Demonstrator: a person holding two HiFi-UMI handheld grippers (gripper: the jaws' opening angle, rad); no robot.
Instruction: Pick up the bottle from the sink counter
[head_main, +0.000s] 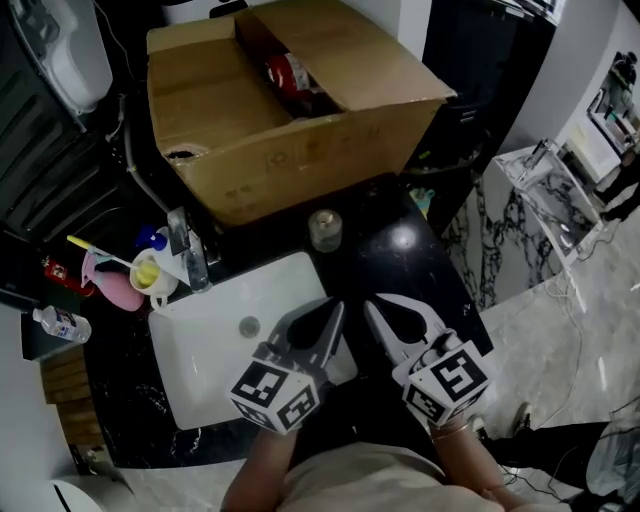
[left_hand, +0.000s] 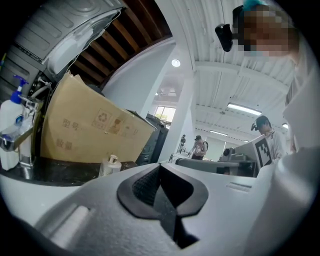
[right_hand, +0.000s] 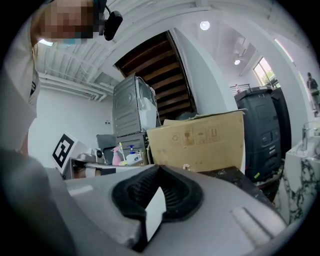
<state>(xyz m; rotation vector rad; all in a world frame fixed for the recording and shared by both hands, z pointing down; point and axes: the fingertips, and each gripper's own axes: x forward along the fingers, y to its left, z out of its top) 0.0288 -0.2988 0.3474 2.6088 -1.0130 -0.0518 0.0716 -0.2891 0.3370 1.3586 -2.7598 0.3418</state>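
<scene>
Holding both grippers low over the near right part of the white sink (head_main: 200, 370), you have the left gripper (head_main: 336, 306) with its fingers pressed together and nothing between them. The right gripper (head_main: 370, 306) sits just beside it over the sink's right rim, its fingertips also meeting, empty. The small clear bottle (head_main: 324, 229) stands upright on the black counter (head_main: 430, 282) just behind the sink's far right corner, well apart from both grippers. Behind the sink, past the bottle, sits an open cardboard box (head_main: 300, 140). The faucet (head_main: 190, 255) rises at the sink's far left edge, with a yellow cup (head_main: 148, 272) just beside it.
</scene>
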